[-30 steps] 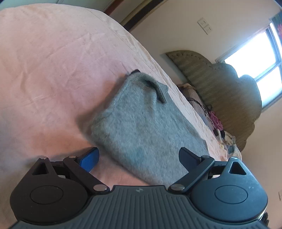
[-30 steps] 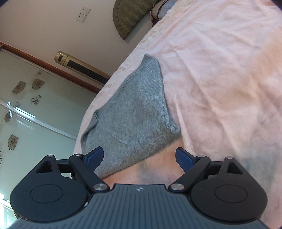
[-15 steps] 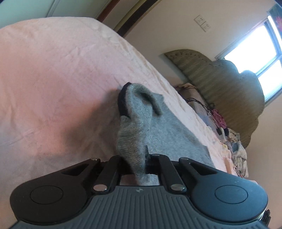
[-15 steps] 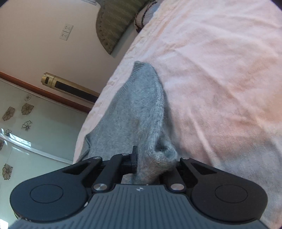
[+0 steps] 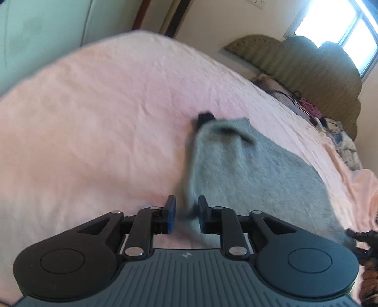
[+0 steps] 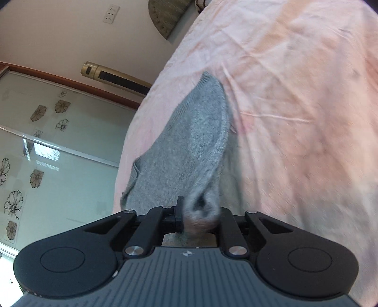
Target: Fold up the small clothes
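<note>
No brand name or writing can be read anywhere; the only mark is a small round emblem on the ribbed grey body of each gripper, too small for you to make out.

Your left gripper (image 5: 185, 216) has its jaws a narrow gap apart, and they have just been opening a little from a tight pinch. A blurred fold of the grey sweater (image 5: 255, 170) runs up between the blue pads (image 5: 170, 216). It lies close to the right-hand pad, with a sliver of space on the left side, so whether the pads press on it you cannot tell from this view. From there the knit stretches away across the pink sheet (image 5: 94, 113), and a dark tab sits at its far corner.

Your right gripper (image 6: 199, 218) has also just let its jaws out somewhat, yet a thick bunched roll of the sweater (image 6: 189, 146) fills the gap between its fingers (image 6: 179, 213). It is gripped there, with the wad bulging over the right-hand one. The rest of the garment trails off along the sheet (image 6: 295, 94) towards the bed's edge.

Beyond the bed you can see a padded headboard (image 5: 319, 70), a pile of clothes (image 5: 340, 139) beside it and a bright window (image 5: 340, 26). The right view shows wall sockets (image 6: 111, 14), a gold-and-black unit (image 6: 113, 76) and a flowered glass door (image 6: 47, 141).
</note>
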{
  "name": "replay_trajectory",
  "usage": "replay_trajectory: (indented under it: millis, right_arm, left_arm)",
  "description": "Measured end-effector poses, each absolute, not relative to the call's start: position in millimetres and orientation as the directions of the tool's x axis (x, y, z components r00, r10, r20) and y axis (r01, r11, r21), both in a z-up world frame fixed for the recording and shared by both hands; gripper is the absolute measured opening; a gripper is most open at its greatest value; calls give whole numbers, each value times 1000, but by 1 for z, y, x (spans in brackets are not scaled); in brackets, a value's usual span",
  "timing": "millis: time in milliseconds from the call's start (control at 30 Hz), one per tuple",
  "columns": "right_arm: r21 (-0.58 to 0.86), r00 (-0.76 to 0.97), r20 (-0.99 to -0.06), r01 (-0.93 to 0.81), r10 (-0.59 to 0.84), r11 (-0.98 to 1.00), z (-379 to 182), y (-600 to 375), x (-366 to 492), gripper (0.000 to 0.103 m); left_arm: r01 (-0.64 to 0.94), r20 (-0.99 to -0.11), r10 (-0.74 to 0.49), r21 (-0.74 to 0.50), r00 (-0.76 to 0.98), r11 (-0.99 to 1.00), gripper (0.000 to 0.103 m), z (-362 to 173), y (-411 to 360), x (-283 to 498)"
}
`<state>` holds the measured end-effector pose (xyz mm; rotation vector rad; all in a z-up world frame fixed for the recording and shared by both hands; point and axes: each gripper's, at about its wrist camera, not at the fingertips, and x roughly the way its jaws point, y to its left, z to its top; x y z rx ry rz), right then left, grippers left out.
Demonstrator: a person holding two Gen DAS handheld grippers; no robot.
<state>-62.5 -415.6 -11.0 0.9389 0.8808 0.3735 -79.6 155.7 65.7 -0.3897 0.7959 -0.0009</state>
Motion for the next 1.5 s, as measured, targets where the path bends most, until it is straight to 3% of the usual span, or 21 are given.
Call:
replay_trajectory:
  millis: [67, 133, 167, 200, 233, 300, 400, 500, 600, 633, 700, 767, 833, 933, 1033, 1100, 1233, 1333, 1433, 1500]
  right_arm:
    - [789, 675, -488, 71, 553, 610, 5, -428, -60, 47]
    - [781, 721, -442, 17, 533, 624, 23, -432, -42, 47]
    - [781, 723, -423, -13, 545, 624, 30, -429, -28, 47]
    - [775, 723, -413, -42, 555, 631, 36, -423, -15, 47]
    - [761, 720, -407, -74, 563, 645, 40, -414, 2, 47]
    - [742, 695, -410, -123, 591, 660, 43, -391, 38, 47]
    - [724, 642, -458, -132, 615, 677, 30, -354, 84, 49]
    - [701, 594, -543, -70, 594, 710, 3, -331, 111, 51]
    - [695, 618, -528, -80, 582, 715, -15, -330, 108, 48]
    - [699, 626, -509, -100, 591, 708, -18, -332, 104, 48]
    - [703, 637, -485, -123, 599, 701, -19, -336, 97, 46]
    - [700, 648, -497, -95, 577, 708, -14, -339, 92, 46]
    - [686, 663, -496, -97, 561, 721, -1, -335, 89, 53]
    - [620, 668, -521, -132, 531, 774, 10, -318, 97, 63]
    - [462, 675, -599, -147, 430, 874, 7, -301, 107, 62]
    - [344, 712, -592, -200, 377, 917, -1, -299, 103, 58]
    - [413, 734, -528, -217, 427, 884, -12, -321, 99, 55]
    - [329, 729, -580, -197, 363, 924, -1, -309, 97, 55]
    - [313, 728, -582, -210, 361, 926, 18, -295, 66, 64]
    - [311, 719, -564, -271, 406, 911, 19, -286, 47, 84]
  left_arm:
    - [-86, -608, -79, -239, 790, 967, 30, 93, 141, -69]
    - [20, -530, -97, -148, 843, 989, 66, 109, 115, -48]
    - [67, -494, -112, -107, 862, 992, 90, 111, 99, -36]
    - [127, -470, -147, -74, 871, 989, 92, 109, 82, -23]
    - [190, -484, -189, -46, 854, 981, 92, 103, 65, -4]
    - [299, -594, -251, -19, 764, 954, 91, 82, 35, 38]
    - [331, -720, -179, 74, 670, 941, 91, 41, 5, 87]
    - [159, -646, 29, 230, 763, 960, 92, 31, 16, 118]
    - [-138, -597, 228, 194, 769, 971, 91, 42, 61, 131]
    - [-187, -591, 235, 142, 771, 972, 91, 48, 75, 126]
    - [-204, -590, 175, 17, 788, 979, 91, 59, 91, 106]
    - [-120, -572, 40, -104, 820, 987, 91, 67, 90, 81]
    - [-20, -573, -70, -149, 816, 989, 91, 67, 71, 71]
    - [61, -630, -78, -48, 773, 997, 91, 47, 35, 85]
    - [40, -693, 1, 44, 721, 998, 93, 15, 29, 102]
    - [40, -662, -20, 16, 749, 999, 97, 11, 42, 97]
    - [23, -662, 28, 68, 749, 997, 97, 14, 35, 96]
    - [-2, -645, 62, 92, 761, 996, 96, 29, 28, 75]
    - [46, -655, -53, -28, 754, 999, 96, 35, 28, 50]
    - [59, -672, -48, -7, 739, 998, 97, 24, 24, 41]
